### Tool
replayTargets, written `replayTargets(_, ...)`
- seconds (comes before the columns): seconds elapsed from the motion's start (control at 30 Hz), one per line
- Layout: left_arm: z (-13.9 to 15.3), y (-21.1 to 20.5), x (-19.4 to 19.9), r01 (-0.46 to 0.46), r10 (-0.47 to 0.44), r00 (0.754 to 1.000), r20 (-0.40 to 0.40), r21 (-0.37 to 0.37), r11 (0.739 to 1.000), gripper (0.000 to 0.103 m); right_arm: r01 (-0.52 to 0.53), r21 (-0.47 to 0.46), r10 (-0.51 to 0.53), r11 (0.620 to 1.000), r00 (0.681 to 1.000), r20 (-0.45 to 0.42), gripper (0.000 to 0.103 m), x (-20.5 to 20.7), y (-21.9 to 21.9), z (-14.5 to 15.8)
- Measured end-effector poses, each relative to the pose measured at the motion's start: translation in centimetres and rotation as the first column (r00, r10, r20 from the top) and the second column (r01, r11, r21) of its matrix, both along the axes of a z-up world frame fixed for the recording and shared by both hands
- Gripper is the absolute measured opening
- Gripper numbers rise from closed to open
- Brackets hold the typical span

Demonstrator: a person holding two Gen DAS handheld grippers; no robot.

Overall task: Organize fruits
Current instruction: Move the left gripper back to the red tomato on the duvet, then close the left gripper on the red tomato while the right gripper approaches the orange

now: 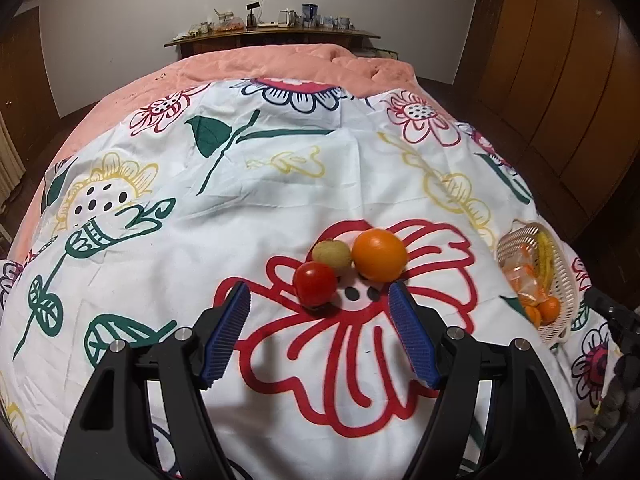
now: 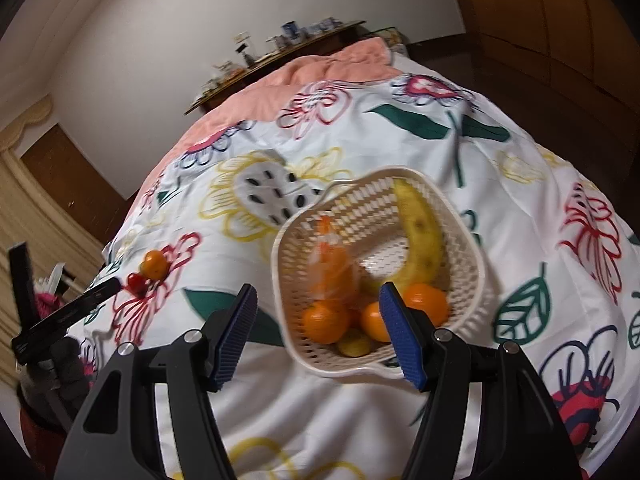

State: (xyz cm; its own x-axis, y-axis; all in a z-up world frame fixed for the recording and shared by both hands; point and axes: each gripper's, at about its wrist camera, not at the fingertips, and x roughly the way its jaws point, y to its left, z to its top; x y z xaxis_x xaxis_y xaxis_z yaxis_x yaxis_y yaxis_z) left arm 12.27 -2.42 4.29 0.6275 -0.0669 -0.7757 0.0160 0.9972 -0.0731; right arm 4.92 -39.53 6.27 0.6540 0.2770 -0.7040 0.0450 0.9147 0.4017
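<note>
In the left wrist view a red tomato [image 1: 315,283], a small yellow-green fruit [image 1: 331,255] and a large orange [image 1: 379,255] lie together on the floral bedsheet. My left gripper [image 1: 320,300] is open, its blue pads just short of them; the tomato sits between the tips. The cream basket [image 1: 568,300] lies at the right. In the right wrist view the basket [image 2: 472,268] holds a banana [image 2: 420,236], a wrapped orange packet [image 2: 332,268], oranges [image 2: 324,322] and a small yellow-green fruit [image 2: 354,346]. My right gripper [image 2: 318,300] is open and empty above the basket's near rim.
The bed's pink blanket [image 1: 280,64] lies beyond the sheet. A cluttered wooden shelf [image 1: 272,34] stands at the far wall. Wooden wardrobes [image 1: 560,80] line the right side. The left gripper [image 2: 80,304] shows at the left of the right wrist view.
</note>
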Motion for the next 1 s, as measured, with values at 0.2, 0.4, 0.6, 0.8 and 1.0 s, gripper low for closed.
replayTargets(0.2,-0.8,-0.1,0.9,0.029,-0.029,1.0,-0.009,0.037,0.999,0.067,-0.085,-0.016,0.085,0.996,0.996,0.01,0.064,-0.1,2.9,0.7)
replayTargets(0.4,-1.7,-0.2,1.8,0.063,-0.062,0.997,-0.035,0.04,0.997,0.056,-0.13,-0.026,0.13,0.991,0.991,0.009,0.064,-0.1,4.7,1.0)
replayTargets(0.6,-2.1,-1.0,2.6,0.116,-0.114,0.993,-0.044,0.053,0.992,0.046,-0.149,-0.036,0.149,0.988,0.989,0.007,0.064,0.0,5.8,1.4)
replayTargets(0.8,-2.3,-0.6,2.6,0.12,-0.119,0.992,-0.043,0.013,0.993,0.03,-0.186,-0.059,0.187,0.981,0.982,0.015,0.064,0.2,7.5,2.2)
replayTargets(1.0,-1.7,0.5,1.3,0.103,-0.103,0.995,0.0,-0.034,0.994,0.029,-0.221,-0.092,0.223,0.971,0.975,0.012,0.064,0.5,9.3,2.6)
